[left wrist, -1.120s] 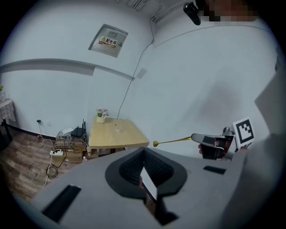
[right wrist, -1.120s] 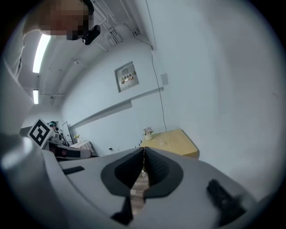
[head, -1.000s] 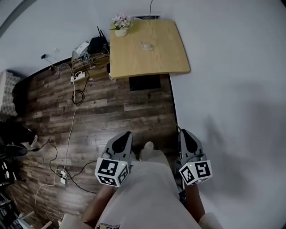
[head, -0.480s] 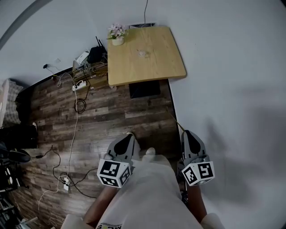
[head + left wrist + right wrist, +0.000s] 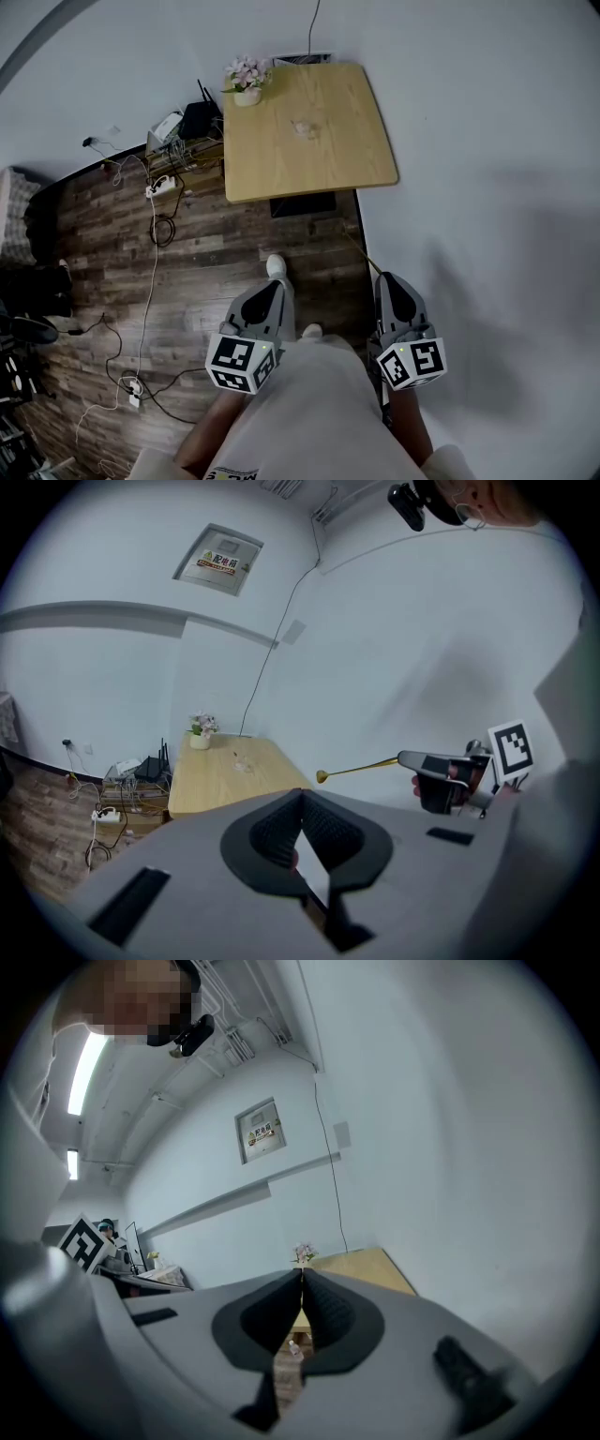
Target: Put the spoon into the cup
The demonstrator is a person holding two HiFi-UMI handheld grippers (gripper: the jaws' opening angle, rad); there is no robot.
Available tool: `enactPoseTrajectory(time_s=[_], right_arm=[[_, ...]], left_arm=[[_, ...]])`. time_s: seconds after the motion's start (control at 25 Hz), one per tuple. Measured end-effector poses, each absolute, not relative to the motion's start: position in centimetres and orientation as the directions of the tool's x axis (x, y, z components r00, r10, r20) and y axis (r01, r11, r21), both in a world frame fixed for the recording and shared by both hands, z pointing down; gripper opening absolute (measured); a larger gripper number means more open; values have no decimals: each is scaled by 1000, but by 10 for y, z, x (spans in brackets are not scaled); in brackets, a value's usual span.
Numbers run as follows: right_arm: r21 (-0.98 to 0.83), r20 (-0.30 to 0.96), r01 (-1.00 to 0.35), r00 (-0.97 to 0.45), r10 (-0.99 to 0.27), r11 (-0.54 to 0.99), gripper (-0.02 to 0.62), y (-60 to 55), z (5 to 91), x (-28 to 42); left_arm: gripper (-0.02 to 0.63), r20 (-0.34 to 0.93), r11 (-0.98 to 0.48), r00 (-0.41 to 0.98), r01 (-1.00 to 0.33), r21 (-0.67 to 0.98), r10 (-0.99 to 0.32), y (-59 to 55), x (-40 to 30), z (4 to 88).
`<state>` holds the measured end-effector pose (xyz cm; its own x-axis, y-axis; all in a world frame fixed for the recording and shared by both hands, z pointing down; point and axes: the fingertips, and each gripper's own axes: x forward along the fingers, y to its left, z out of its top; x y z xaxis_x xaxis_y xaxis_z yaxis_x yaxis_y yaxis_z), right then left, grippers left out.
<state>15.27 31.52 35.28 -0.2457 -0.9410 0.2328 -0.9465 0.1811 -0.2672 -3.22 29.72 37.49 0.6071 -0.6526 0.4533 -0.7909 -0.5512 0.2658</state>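
Our right claw (image 5: 384,279) is clamped on the handle end of the slim gold metal spoon (image 5: 360,250), bowl pointing toward the far light wooden surface (image 5: 347,141). The small clear glass cup (image 5: 302,128) stands there, well apart from us. Our left claw (image 5: 270,286) is closed, empty. The spoon seems light, stiff and slippery, so we judge this handle grip suitable.

Honey-wood worktop (image 5: 328,141); dark brown plank floor (image 5: 216,244); golden spoon (image 5: 359,767); grey left tool (image 5: 271,285) and right tool (image 5: 385,279) with black-and-white square markers; pink flowers (image 5: 246,70), white pot (image 5: 247,96).
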Motion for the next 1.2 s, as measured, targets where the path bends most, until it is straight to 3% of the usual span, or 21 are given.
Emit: enactPoseTrajectory(time_s=[0.64,1.2], right_arm=[[-193,270,-974,-169,-948,118,32,79,325,116],[-142,344,-981,-171,-923,129,32,-20,338,95]], left_arm=[[11,399,-579,668,-744,334,-629,60,-70,353],[11,425,-538,661,-750,384,-618,-28,-87,371]])
